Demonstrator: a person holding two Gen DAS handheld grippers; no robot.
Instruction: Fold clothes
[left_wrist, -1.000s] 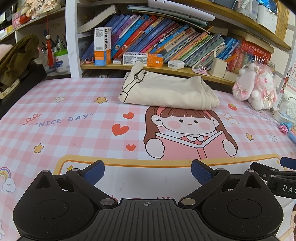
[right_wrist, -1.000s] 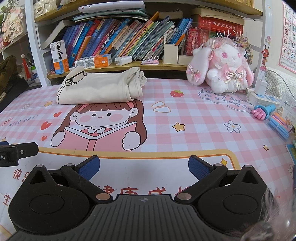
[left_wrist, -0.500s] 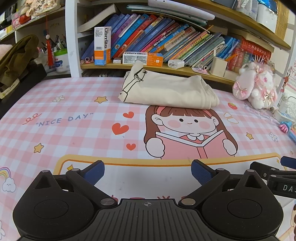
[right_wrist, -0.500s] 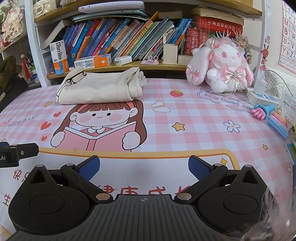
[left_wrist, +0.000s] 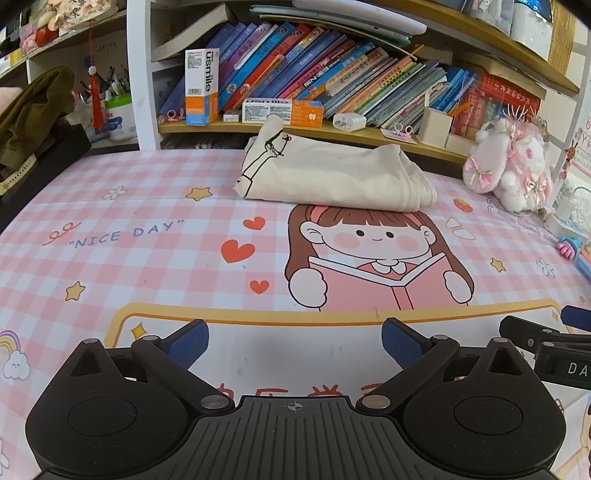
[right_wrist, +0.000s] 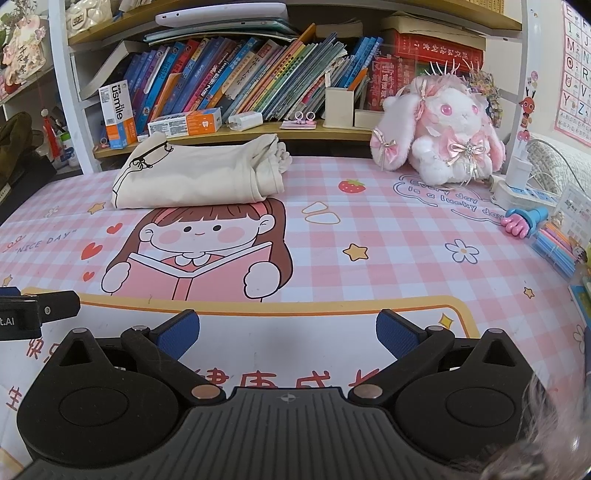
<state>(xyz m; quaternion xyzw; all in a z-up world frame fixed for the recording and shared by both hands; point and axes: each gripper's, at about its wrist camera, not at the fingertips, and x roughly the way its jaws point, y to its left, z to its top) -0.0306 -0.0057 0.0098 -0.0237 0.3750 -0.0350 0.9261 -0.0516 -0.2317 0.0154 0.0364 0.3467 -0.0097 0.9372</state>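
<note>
A cream garment (left_wrist: 332, 177) with a black line drawing lies folded in a flat bundle at the far side of the pink checked table, below the bookshelf; it also shows in the right wrist view (right_wrist: 199, 177). My left gripper (left_wrist: 294, 341) is open and empty, low over the near part of the table, well short of the garment. My right gripper (right_wrist: 287, 334) is open and empty too, beside the left one. The right gripper's tip (left_wrist: 546, 343) shows at the left view's right edge, and the left gripper's tip (right_wrist: 40, 310) shows at the right view's left edge.
A pink checked mat (left_wrist: 147, 258) with a cartoon girl covers the table. A bookshelf (left_wrist: 332, 81) with books and boxes runs along the back. A pink plush rabbit (right_wrist: 443, 136), a power strip (right_wrist: 524, 192) and pens (right_wrist: 554, 243) are at the right. A dark olive cloth (left_wrist: 33, 107) hangs at the left.
</note>
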